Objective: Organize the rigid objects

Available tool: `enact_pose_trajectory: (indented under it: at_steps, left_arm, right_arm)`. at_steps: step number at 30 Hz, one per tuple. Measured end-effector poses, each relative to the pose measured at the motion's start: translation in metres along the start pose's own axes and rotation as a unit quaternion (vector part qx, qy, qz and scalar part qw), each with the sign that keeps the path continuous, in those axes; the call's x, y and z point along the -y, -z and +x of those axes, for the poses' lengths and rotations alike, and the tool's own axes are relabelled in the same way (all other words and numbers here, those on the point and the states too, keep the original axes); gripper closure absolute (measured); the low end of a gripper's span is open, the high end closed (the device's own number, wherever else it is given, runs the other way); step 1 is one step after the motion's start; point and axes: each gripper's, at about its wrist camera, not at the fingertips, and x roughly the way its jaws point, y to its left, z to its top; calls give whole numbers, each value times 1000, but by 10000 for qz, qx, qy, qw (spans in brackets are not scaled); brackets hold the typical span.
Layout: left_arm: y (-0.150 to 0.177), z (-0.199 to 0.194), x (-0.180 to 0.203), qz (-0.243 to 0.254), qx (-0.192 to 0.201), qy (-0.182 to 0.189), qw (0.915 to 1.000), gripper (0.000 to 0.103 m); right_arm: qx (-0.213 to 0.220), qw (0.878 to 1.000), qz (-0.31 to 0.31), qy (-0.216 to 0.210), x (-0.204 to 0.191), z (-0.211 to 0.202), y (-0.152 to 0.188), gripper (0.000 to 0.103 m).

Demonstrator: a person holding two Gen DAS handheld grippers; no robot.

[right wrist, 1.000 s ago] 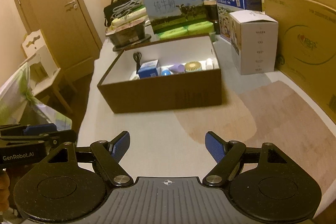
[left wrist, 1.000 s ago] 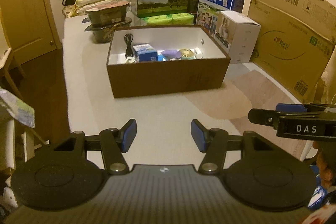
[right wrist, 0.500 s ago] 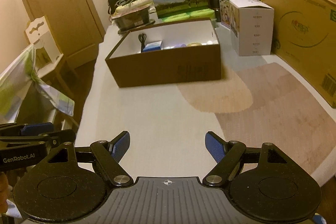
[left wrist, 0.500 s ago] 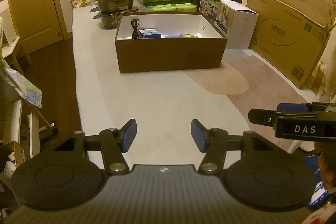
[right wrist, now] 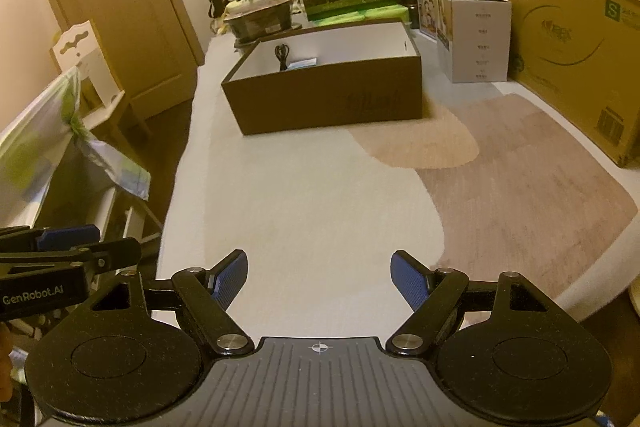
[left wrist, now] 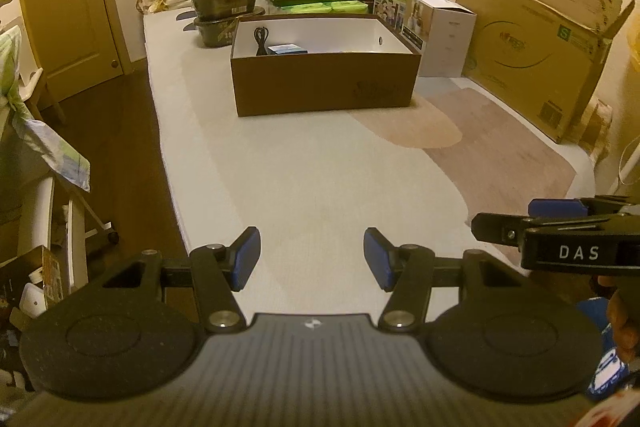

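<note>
Brown cardboard box (left wrist: 324,89), white inside, w/ black cable (left wrist: 261,41).

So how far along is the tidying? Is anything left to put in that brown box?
Looks mostly done: the brown box already holds a black cable and a small blue-and-white box, and the bed surface in front of it shows no loose items. In hand: nothing; the left tongs and right tongs are both open and empty. What remains, if anything, isn't visible.
</note>
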Motion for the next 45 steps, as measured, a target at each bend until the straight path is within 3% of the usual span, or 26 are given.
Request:
enact_pose_trajectory:
  at_steps: [20,45]
  left_arm:
    - [31,-24,12,35,-39,109,9999,48]
    - [32,-22,13,36,-22,144,9999,48]
  right_arm:
    - [-66,9998,-91,154,-16,-26,37,25]
    - [-73,9998,-86,178,-16,-27,38,25]
